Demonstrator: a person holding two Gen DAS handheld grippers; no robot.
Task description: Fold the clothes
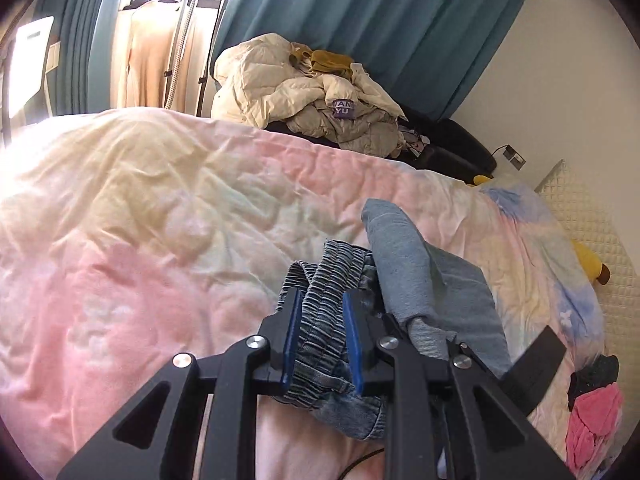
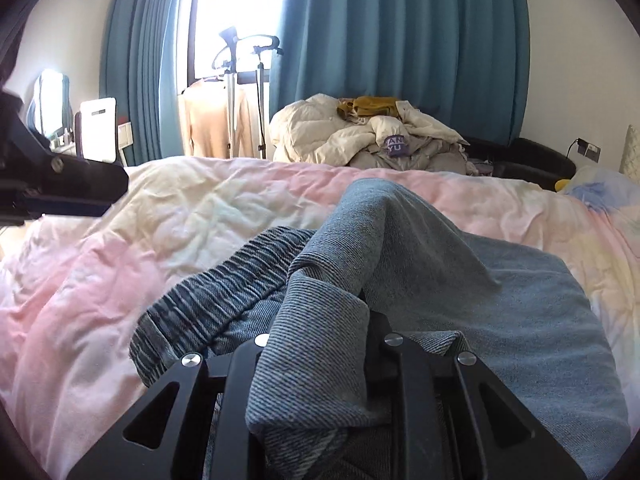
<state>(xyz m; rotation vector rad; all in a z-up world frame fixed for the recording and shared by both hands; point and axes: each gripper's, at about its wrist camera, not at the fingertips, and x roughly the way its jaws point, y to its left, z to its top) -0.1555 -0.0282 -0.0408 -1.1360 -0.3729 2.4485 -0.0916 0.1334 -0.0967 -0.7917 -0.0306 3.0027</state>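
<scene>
Open quilt [image 1: 140,208] left; pink clothes [image 1: 592,424] and headboard [image 1: 592,220] crowd right.

Denim trousers [image 1: 424,276]: blue-grey twill, darker ribbed elastic waistband [image 1: 320,308]. Bunched and partly raised above the pink quilt. Waistband gathered and pinched between the left gripper [image 1: 320,328] pads; a fold of leg fabric [image 2: 320,344] drapes over the right gripper [image 2: 324,320], hiding its fingertips.
</scene>
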